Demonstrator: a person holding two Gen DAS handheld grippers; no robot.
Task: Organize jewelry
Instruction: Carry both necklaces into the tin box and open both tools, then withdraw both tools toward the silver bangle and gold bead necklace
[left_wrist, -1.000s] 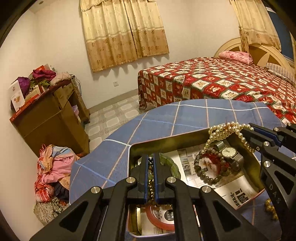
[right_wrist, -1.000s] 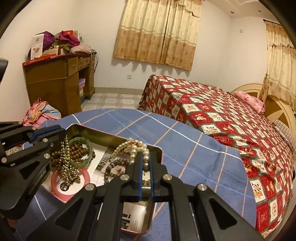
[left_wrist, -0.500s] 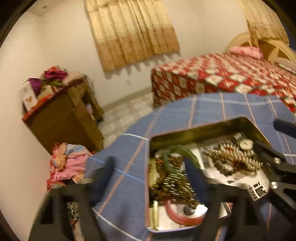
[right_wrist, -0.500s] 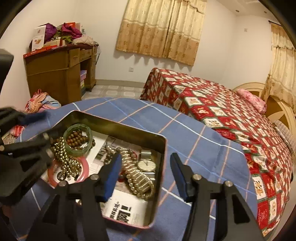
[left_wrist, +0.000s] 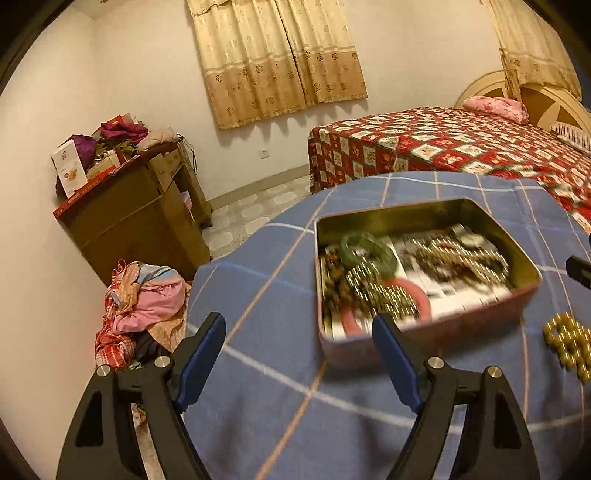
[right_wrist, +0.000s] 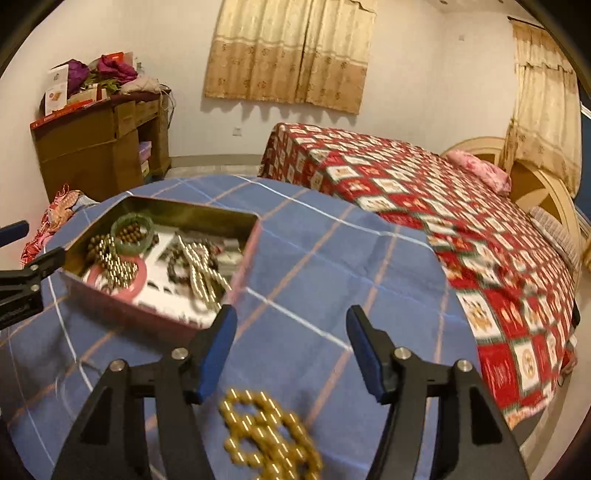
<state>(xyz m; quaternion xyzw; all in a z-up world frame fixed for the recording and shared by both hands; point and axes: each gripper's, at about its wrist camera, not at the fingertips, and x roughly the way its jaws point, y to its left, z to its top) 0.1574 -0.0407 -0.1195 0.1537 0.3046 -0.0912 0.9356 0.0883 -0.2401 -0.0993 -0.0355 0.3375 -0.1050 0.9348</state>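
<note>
Hovering released over the bench, both the left gripper (left_wrist: 299, 332) and right gripper (right_wrist: 291, 328) hang empty; gold beads (right_wrist: 269, 432) lie outside the tin (right_wrist: 236, 273), likely next.

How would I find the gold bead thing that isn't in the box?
Find the blue checked cloth with the metal tin on it. The gold bead string lies bunched on the cloth outside the tin, near the right gripper; all other jewelry is inside.
</note>
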